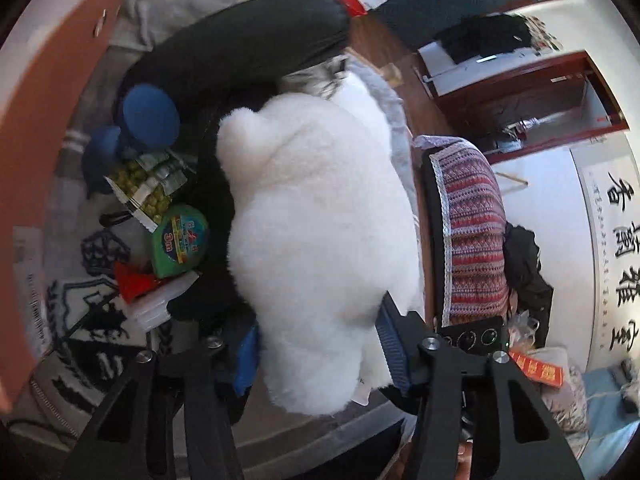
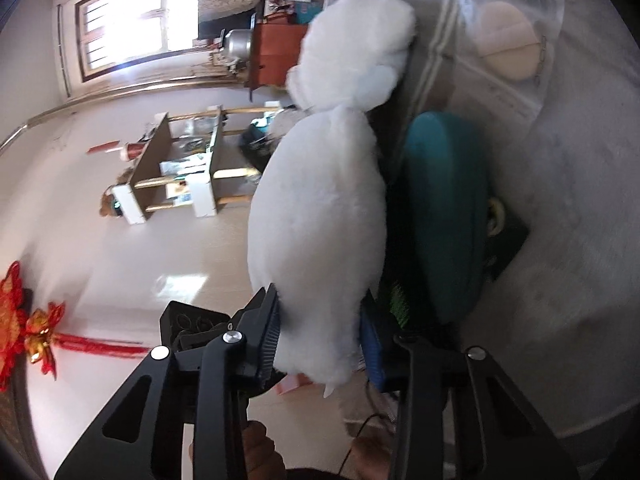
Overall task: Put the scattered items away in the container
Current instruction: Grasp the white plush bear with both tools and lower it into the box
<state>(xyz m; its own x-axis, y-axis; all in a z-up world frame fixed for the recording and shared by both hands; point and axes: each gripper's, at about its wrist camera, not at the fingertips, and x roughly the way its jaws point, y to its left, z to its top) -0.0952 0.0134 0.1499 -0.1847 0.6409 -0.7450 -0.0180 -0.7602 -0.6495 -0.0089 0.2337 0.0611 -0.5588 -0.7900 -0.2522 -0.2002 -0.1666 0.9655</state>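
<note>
I see both tongs clamped on the same white plush toy (image 1: pixel 320 232). My left gripper (image 1: pixel 316 356) has its pads pressed into one fluffy end, jaws narrowed around it. My right gripper (image 2: pixel 320 344) pinches the other end, fur bulging between the pads. The toy hangs above a dark container (image 1: pixel 216 184), I think, though its rim is mostly hidden; a green tape measure (image 1: pixel 182 240) and a snack packet (image 1: pixel 150 184) lie just beside it.

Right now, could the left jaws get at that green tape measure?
Probably not yet. The left gripper is closed on the white plush toy, which fills its jaws. The green tape measure lies off to the side, uncovered, beside the pea packet.
</note>
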